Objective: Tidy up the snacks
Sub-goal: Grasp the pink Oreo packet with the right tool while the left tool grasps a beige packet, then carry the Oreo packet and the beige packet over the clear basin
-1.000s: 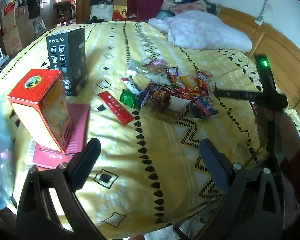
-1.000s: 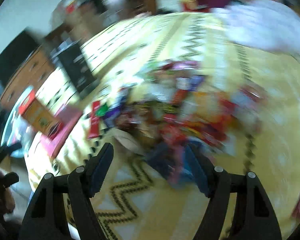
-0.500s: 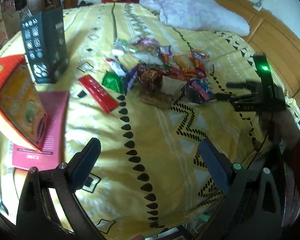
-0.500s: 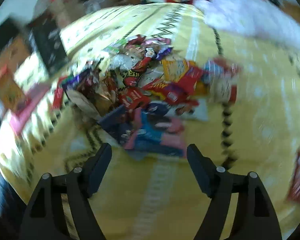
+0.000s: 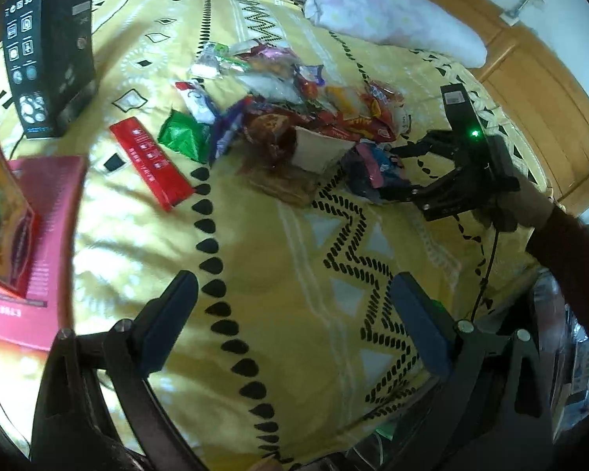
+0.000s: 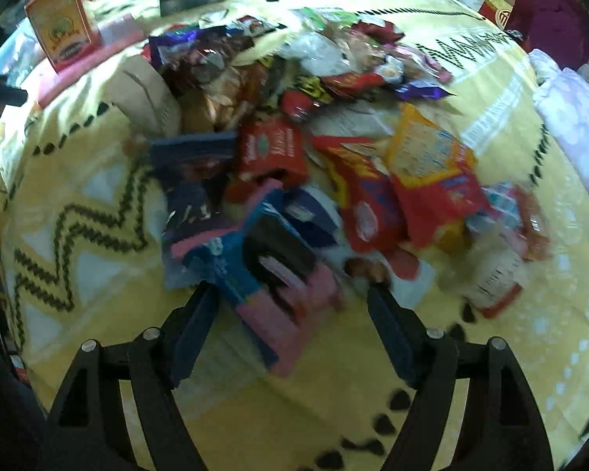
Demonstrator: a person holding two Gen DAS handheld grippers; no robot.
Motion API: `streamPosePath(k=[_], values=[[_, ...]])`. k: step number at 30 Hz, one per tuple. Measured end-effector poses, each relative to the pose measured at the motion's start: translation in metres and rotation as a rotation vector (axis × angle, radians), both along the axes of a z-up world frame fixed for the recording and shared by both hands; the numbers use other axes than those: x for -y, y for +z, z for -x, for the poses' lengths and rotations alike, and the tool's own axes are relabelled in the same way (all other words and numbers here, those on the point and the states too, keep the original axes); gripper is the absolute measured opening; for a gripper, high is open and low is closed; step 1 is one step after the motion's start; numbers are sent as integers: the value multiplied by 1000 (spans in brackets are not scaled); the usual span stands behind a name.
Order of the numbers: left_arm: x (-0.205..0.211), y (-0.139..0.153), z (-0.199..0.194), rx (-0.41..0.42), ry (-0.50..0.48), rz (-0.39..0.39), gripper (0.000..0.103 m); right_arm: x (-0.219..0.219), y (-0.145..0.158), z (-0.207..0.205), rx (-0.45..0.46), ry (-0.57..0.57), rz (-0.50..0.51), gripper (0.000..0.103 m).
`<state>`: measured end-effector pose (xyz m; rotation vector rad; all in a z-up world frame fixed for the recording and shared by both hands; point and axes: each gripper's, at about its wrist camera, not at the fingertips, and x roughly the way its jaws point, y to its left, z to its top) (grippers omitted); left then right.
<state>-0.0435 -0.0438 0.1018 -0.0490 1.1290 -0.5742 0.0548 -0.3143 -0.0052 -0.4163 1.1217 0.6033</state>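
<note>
- The right gripper (image 6: 290, 294) has dropped onto the near edge of the snack pile (image 6: 314, 137) on the bed (image 5: 294, 274), fingers apart and just widening around a blue-and-pink packet (image 6: 263, 267), not clamped.
- The left gripper (image 5: 290, 314) hangs apart, empty, over bare bedspread.
- Sorting looks barely begun.

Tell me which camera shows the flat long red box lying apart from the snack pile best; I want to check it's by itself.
The left wrist view. There the flat long red box lies fully visible on the yellow patterned bedspread, beside the green foil packet, and no gripper touches it. In the right wrist view I cannot pick it out behind the pile.
</note>
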Motion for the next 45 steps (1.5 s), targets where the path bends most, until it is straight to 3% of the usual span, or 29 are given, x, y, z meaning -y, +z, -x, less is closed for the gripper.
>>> streamPosePath(k=[2, 6, 8, 12, 16, 19, 23, 29, 34, 45], values=[[5, -1, -5, 13, 1, 0, 98, 7, -4, -1, -32, -71, -92, 64], [9, -5, -19, 44, 20, 20, 90, 14, 6, 16, -21, -216, -190, 53], [13, -10, -28, 56, 17, 30, 81, 15, 15, 28, -33, -262, -245, 51], [37, -16, -42, 147, -30, 35, 81, 20, 31, 55, -72, -427, -351, 51], [63, -26, -55, 214, -65, 45, 80, 29, 26, 87, -95, -555, -441, 51], [75, -28, -59, 267, -74, 43, 72, 34, 27, 102, -81, -626, -494, 51], [78, -38, -69, 255, -48, 36, 50, 31, 29, 105, -54, -645, -512, 51], [79, -38, -70, 269, -32, 43, 42, 25, 32, 105, -21, -641, -513, 51], [71, -12, -59, 292, -33, 85, 39, 28, 42, 111, 27, -658, -532, 51], [53, 61, -26, 387, -17, 95, 38, 20, 84, 125, 141, -645, -530, 51]])
